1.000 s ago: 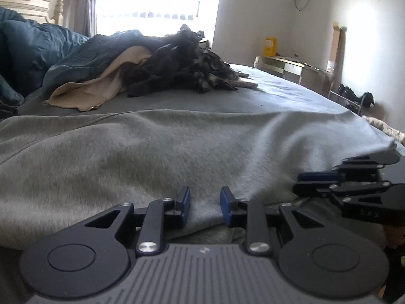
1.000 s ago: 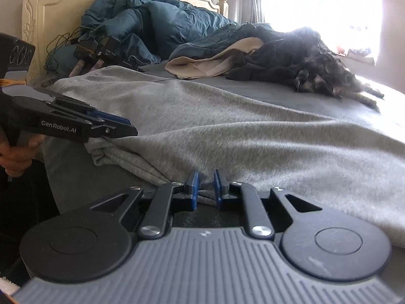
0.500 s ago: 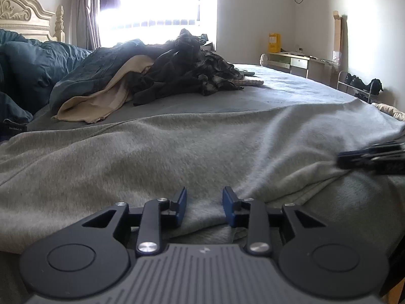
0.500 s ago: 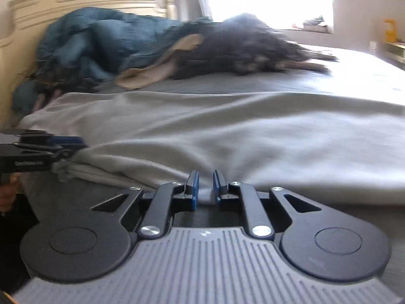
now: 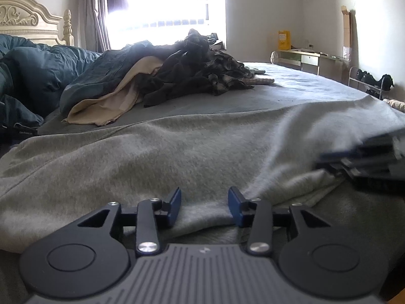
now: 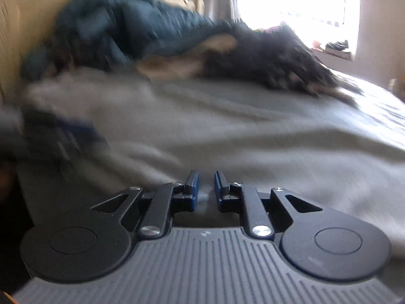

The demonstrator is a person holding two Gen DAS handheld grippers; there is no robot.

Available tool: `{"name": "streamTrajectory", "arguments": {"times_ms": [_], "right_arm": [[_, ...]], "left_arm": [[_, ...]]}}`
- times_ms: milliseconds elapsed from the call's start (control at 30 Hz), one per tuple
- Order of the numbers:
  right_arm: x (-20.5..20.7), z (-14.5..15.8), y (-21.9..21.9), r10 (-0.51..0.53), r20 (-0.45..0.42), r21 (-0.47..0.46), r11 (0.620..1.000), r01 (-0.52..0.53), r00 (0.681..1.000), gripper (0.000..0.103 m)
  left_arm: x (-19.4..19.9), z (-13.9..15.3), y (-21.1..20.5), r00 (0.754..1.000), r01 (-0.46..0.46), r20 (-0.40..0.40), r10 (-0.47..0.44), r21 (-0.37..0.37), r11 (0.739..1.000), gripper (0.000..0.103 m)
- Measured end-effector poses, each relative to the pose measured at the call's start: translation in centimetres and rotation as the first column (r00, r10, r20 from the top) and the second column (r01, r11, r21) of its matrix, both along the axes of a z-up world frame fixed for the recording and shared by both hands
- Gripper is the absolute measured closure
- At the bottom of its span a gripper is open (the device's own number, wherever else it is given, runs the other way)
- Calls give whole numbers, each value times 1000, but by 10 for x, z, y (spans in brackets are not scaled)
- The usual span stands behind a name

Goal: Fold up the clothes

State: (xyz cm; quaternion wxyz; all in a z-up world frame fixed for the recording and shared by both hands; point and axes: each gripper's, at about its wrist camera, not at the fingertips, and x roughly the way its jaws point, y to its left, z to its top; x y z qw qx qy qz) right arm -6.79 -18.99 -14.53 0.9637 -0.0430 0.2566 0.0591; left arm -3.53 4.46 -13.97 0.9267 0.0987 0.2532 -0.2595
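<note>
Item one, the grey garment (image 5: 177, 152): it lies spread across the near half of the bed (image 5: 291, 88), filling both wrist views from about 9 o'clock to 3 o'clock, its near hem folded into a thick ridge right at your tools. Item two, your left tongs (image 5: 204, 206): the blue pads (image 5: 175, 204) stand apart and are opening, with the folded hem lying between them at 6 o'clock but not pressed by either pad. Item three, your right tongs (image 6: 205, 187): the jaws are drawn almost together with a pinch of grey cloth between them, so they grip the garment's edge; this view is smeared by motion blur. In the left wrist view the right tongs also show as a dark blurred shape at 3 o'clock, lying on the garment's far corner; in the right wrist view the left tongs appear as a dark smear at 9 o'clock. Item four, a pile of dark and checked clothes (image 5: 197, 68) at 12 o'clock, well apart from the garment, with a beige piece (image 5: 119, 101) beside it at 11 o'clock. Item five, a blue quilt (image 5: 43, 76) at 10 o'clock against the cream headboard (image 5: 27, 22). Item six, a bright window (image 5: 164, 7) behind the pile, and a desk (image 5: 308, 59) at 2 o'clock along the wall.
</note>
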Motion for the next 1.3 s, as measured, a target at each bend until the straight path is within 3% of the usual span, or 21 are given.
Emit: {"name": "streamTrajectory", "arguments": {"times_ms": [200,267,367,467,567,733,833,900,1033,1133,1200,1300], "right_arm": [[-46,2,-76,-210,-22,4,978,210,977,92],[-54,-3,-91,-225,-31,72,971,227,974,93],[-57,-4,-89,-227,-14,67,971,228,974,93],[-60,9,-81,-223,34,54,974,221,974,92],[-62,30,-74,-181,100,99,980,171,978,90],[-15,34,-36,-9,114,121,993,-5,993,90],[19,24,1,107,99,104,988,-117,989,90],[32,13,11,131,68,85,987,-136,989,90],[40,-2,-29,48,8,83,995,-48,999,92],[26,3,-89,-137,-1,61,989,137,991,92],[10,5,-142,-299,-17,88,950,300,954,92],[-10,12,-202,-490,-52,154,857,492,870,91]], "left_arm": [[-1,9,1,1000,-3,21,3,-19,1000,59],[-5,17,-1,999,8,45,-6,-46,999,59],[-9,24,-14,997,61,60,-57,-66,996,58],[-10,15,-37,994,98,55,-98,5,995,58],[-15,0,-46,992,104,59,-108,72,992,60],[-18,-7,-35,996,82,25,-82,-10,997,60],[-20,-7,-34,996,79,30,-79,-13,997,60],[-21,-8,-33,996,80,31,-79,-16,997,60],[-17,-9,-31,996,86,26,-85,-36,996,59],[-16,-10,-28,996,88,24,-86,-59,994,58],[-15,-11,-26,996,87,21,-86,-71,994,57],[-15,-10,-26,996,88,20,-87,-73,993,57]]}}
